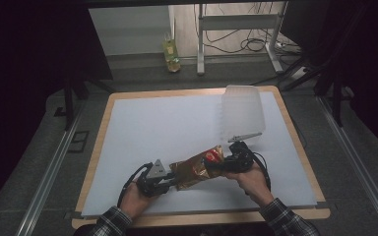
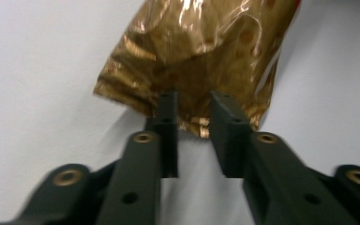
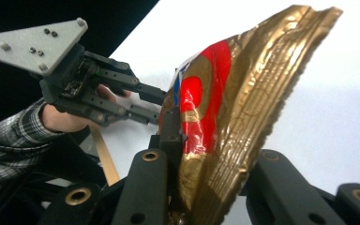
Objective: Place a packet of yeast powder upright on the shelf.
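A gold foil snack bag (image 1: 195, 168) with a red and blue logo lies between my two grippers near the front of the white table mat (image 1: 167, 128). My right gripper (image 1: 212, 166) is shut on the bag's logo end (image 3: 225, 108) and holds it lifted off the mat. Only its left finger (image 3: 171, 126) shows beside the foil. My left gripper (image 1: 173, 181) stands open at the other end. In the left gripper view its fingertips (image 2: 168, 115) straddle the crimped seam of the bag (image 2: 197, 51) with a gap between them. The left gripper (image 3: 152, 98) reaches in from the left.
A clear plastic tub (image 1: 242, 115) stands at the back right of the mat, just beyond my right gripper. The wooden table rim (image 1: 98, 147) frames the mat. On the floor behind are a yellow bottle (image 1: 171, 55) and metal stand legs (image 1: 201, 44).
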`<state>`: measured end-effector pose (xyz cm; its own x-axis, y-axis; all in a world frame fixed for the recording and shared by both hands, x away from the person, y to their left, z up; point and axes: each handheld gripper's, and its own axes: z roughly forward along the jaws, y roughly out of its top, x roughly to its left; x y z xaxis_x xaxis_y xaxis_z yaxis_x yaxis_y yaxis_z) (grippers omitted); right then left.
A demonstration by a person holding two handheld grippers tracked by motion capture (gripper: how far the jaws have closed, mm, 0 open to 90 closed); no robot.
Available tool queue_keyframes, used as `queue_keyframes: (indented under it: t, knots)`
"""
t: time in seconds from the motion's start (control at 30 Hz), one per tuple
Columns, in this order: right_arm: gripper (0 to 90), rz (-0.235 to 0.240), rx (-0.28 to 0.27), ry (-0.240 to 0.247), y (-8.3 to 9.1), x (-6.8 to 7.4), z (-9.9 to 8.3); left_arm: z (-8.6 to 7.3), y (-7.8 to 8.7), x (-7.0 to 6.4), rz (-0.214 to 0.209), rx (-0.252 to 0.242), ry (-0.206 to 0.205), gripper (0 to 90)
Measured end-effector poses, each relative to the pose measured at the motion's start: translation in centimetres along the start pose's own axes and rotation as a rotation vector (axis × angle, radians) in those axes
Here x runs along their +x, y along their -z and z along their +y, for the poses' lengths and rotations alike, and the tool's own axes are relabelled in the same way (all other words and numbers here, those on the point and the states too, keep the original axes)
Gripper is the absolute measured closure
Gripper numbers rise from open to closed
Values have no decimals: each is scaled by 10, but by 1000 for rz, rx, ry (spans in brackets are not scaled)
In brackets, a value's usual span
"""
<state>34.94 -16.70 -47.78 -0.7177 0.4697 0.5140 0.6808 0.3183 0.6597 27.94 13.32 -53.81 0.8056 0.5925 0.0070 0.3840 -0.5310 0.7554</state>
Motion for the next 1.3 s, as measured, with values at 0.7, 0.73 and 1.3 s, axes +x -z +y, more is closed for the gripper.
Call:
queue_keyframes:
  t: [0.7,0.73,1.3]
  knots:
    - [752,-117,4,213,26,18,19,1,6,7,-18,-87,51,333]
    - [752,-120,4,216,26,19,20,1,6,7,-19,-91,54,314]
    - [753,-166,36,330,43,25,37,1,4,6,-41,-99,37,207]
